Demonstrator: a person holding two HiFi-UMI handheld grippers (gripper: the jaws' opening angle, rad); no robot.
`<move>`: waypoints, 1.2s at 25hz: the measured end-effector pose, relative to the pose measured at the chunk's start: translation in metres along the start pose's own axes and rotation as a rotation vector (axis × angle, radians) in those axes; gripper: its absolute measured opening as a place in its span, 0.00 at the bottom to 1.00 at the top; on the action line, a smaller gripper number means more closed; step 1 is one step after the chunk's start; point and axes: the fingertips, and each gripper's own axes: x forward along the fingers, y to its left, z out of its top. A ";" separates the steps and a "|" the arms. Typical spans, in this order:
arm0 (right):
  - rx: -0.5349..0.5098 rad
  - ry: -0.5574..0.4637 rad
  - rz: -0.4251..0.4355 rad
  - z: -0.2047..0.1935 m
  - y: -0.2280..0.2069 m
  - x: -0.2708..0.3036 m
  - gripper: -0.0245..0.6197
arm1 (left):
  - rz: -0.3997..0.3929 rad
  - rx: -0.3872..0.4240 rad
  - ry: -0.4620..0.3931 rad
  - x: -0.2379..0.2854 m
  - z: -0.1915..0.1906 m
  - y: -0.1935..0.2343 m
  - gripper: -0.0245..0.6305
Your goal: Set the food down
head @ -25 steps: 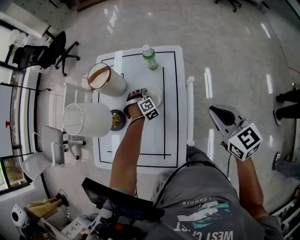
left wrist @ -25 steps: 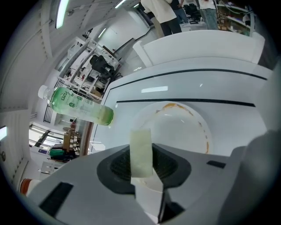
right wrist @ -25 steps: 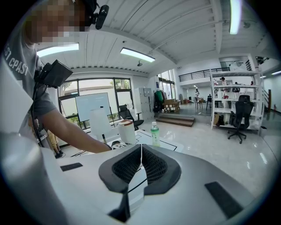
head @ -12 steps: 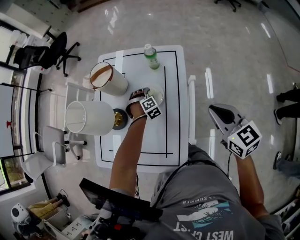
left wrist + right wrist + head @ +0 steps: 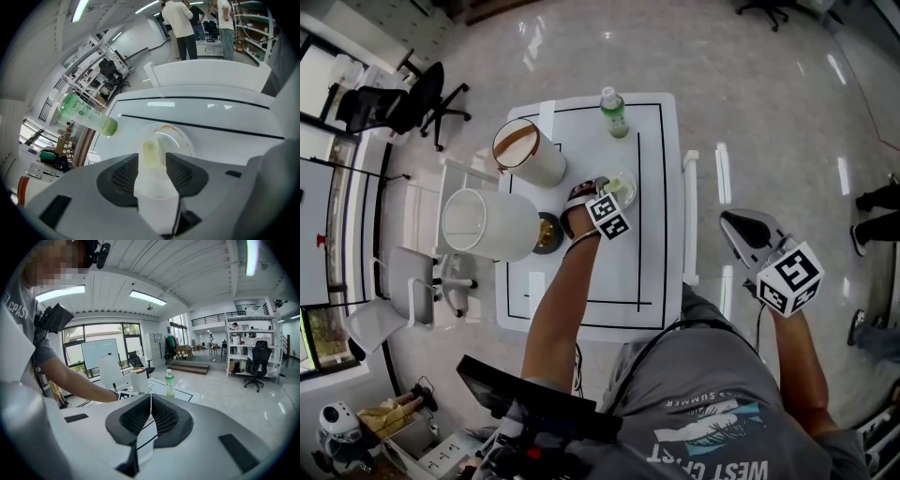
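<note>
A pale yellowish strip of food [image 5: 152, 151] lies on a small clear plate [image 5: 182, 138] on the white table [image 5: 225, 117]. My left gripper [image 5: 152, 161] hangs over that plate [image 5: 625, 182] with its jaws opening. The food sits in the gap between them, and the pads stand off its sides. In the head view the left gripper [image 5: 600, 187] is near the table's middle, under its marker cube. My right gripper [image 5: 728, 218] is held off the table's right side, over the floor. Its jaws [image 5: 151, 401] are shut on nothing.
A green-labelled bottle [image 5: 614, 112] stands at the table's far edge. A white canister with a brown rim [image 5: 528, 155] and a big white bucket [image 5: 483, 225] sit at the left, with a dark bowl [image 5: 548, 232] of yellow food beside them. People stand far off [image 5: 183, 23].
The left gripper stays over the plate while the head view shifts slightly. The right gripper holds its place off the table's right side.
</note>
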 end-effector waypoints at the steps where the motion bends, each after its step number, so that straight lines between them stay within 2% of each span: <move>1: 0.000 -0.001 0.000 0.000 0.002 0.000 0.05 | 0.002 -0.007 -0.010 -0.004 0.001 0.000 0.30; 5: -0.002 -0.009 0.004 -0.002 0.012 -0.001 0.05 | 0.032 -0.045 -0.074 -0.024 0.012 0.006 0.30; 9: 0.001 -0.027 0.018 0.001 0.023 0.000 0.05 | 0.098 -0.142 -0.193 -0.063 0.030 0.026 0.30; 17: -0.004 -0.079 0.078 0.013 0.053 0.000 0.05 | 0.225 -0.314 -0.533 -0.188 0.074 0.057 0.29; 21: -0.021 -0.118 0.105 0.027 0.071 -0.002 0.05 | 0.275 -0.414 -0.720 -0.262 0.080 0.069 0.13; 24: -0.038 -0.150 0.122 0.039 0.086 -0.006 0.05 | 0.287 -0.483 -0.857 -0.313 0.079 0.070 0.06; 30: -0.077 -0.218 0.154 0.064 0.113 -0.020 0.05 | 0.264 -0.630 -1.068 -0.395 0.060 0.061 0.05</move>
